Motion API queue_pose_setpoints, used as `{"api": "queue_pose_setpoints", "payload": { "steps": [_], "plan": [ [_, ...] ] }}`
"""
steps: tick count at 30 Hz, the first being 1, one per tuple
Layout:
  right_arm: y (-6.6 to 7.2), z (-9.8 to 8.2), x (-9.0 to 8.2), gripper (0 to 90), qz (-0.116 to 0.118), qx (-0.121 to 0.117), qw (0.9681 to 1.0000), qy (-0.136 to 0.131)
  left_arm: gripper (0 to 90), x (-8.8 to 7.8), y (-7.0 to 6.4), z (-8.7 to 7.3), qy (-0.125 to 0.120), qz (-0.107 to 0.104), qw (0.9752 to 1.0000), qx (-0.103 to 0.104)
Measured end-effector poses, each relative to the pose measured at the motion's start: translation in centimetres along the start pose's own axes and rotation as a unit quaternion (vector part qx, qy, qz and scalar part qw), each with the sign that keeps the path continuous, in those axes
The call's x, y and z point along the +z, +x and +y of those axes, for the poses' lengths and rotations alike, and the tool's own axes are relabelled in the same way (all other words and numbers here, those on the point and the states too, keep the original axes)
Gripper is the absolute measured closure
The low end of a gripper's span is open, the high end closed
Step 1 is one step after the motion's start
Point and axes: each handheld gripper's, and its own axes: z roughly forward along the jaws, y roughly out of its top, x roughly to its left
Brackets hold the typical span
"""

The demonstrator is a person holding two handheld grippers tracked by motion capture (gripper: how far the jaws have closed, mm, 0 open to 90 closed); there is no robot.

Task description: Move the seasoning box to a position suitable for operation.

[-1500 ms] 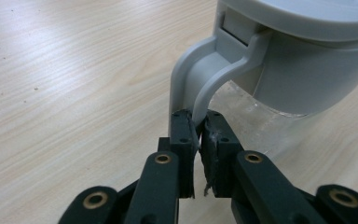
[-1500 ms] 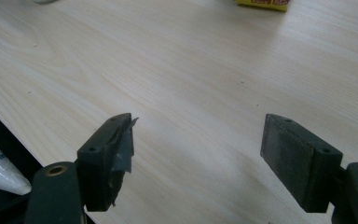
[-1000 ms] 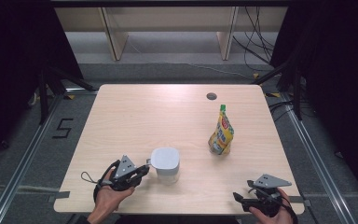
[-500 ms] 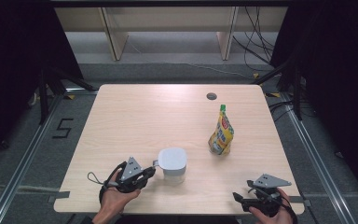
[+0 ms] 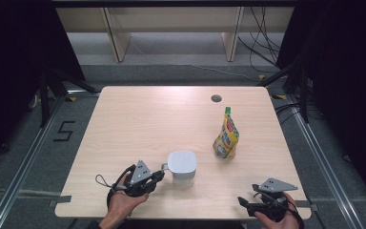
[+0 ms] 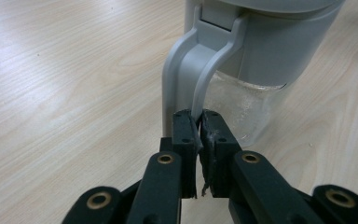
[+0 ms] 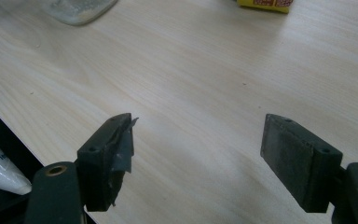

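Note:
A clear jug point(image 5: 181, 167) with a grey lid stands on the table's near middle. My left gripper point(image 5: 158, 175) is at its left side, shut on the jug's grey handle point(image 6: 186, 70). In the left gripper view the gripper point(image 6: 198, 123) pinches the lower end of that handle between its jaws. My right gripper point(image 5: 244, 202) rests at the near right edge of the table, and it point(image 7: 198, 144) stands open over bare wood with nothing between its jaws. A yellow pouch point(image 5: 227, 138) with a green cap stands upright to the right of the jug.
The wooden table point(image 5: 138, 119) has a round cable hole point(image 5: 216, 98) at the far right. Beyond it stand shelf legs and loose cables on the floor. The right gripper view catches the jug's base point(image 7: 77, 9) and the pouch's bottom point(image 7: 265, 3) at its top edge.
My left gripper and the jug it holds have slid to the right across the table. The right gripper and the pouch have not moved.

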Motion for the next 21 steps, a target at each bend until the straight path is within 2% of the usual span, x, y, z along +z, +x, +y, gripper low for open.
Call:
{"api": "queue_pose_setpoints", "payload": {
  "steps": [1,2,3,4,5,7,9,10,11,12,15,16,17,18,19,20,21],
  "plan": [
    [0.0,0.01,0.01,26.5,0.0,0.0,1.0,0.0,83.8,0.13,-0.21,-0.03,-0.001,0.001,1.0,-0.002],
    [-0.03,0.0,0.03,26.5,0.0,-0.002,1.0,-0.001,83.8,0.27,-0.35,0.05,-0.002,0.002,0.9999,0.01],
    [-0.04,0.0,0.05,26.5,0.001,-0.002,1.0,-0.001,83.8,0.32,-0.51,0.13,-0.001,0.001,1.0,0.006],
    [-0.06,0.0,0.07,26.5,0.0,-0.002,1.0,0.0,83.8,0.26,-0.35,0.28,0.0,-0.001,0.9999,0.016],
    [-0.24,0.02,0.09,26.5,-0.001,-0.011,0.9999,-0.003,83.5,0.23,-0.27,0.31,0.001,-0.004,0.9999,0.011],
    [-0.25,-0.01,0.08,26.5,0.001,-0.009,1.0,-0.004,82.8,0.32,-0.28,0.27,-0.008,-0.003,1.0,0.003],
    [-0.28,-0.01,0.13,26.5,0.002,-0.01,0.9999,-0.005,82.5,0.27,-0.31,0.28,-0.002,0.001,1.0,0.007],
    [-0.05,-0.03,0.08,26.5,0.003,0.001,1.0,0.0,82.3,0.26,-0.3,0.31,0.001,0.0,0.9999,0.01],
    [-0.07,-0.02,0.1,26.5,0.004,-0.002,1.0,-0.002,82.1,0.25,-0.33,0.33,0.003,0.0,1.0,0.007],
    [-0.04,-0.02,0.07,26.5,0.005,0.0,1.0,-0.001,82.0,0.37,-0.39,0.34,-0.004,0.006,1.0,0.007],
    [-0.04,0.0,0.07,26.5,0.002,-0.003,1.0,0.0,81.7,0.46,-0.54,0.36,-0.007,0.007,1.0,0.0],
    [-0.1,-0.08,0.21,26.5,0.001,-0.009,0.9999,-0.008,81.5,0.46,-0.43,0.4,-0.007,0.006,0.9999,0.008],
    [-0.12,-0.08,0.23,26.5,0.001,-0.012,0.9999,-0.009,81.4,0.47,-0.44,0.35,-0.005,0.006,1.0,-0.002],
    [-0.07,-0.05,0.19,26.5,0.002,-0.006,1.0,-0.007,81.1,0.48,-0.41,0.38,-0.005,0.006,1.0,0.0],
    [-0.05,0.0,0.09,26.5,0.002,-0.003,1.0,0.0,81.0,0.43,-0.18,0.5,0.001,0.012,0.9996,0.024],
    [-0.26,0.01,0.16,26.4,0.004,-0.009,0.9999,-0.005,81.2,0.46,-0.22,0.49,0.001,0.015,0.9996,0.023],
    [-0.28,0.0,0.17,26.4,0.005,-0.009,0.9999,-0.005,81.1,0.63,-0.33,0.46,-0.007,0.013,0.9999,0.005]
  ]
}}
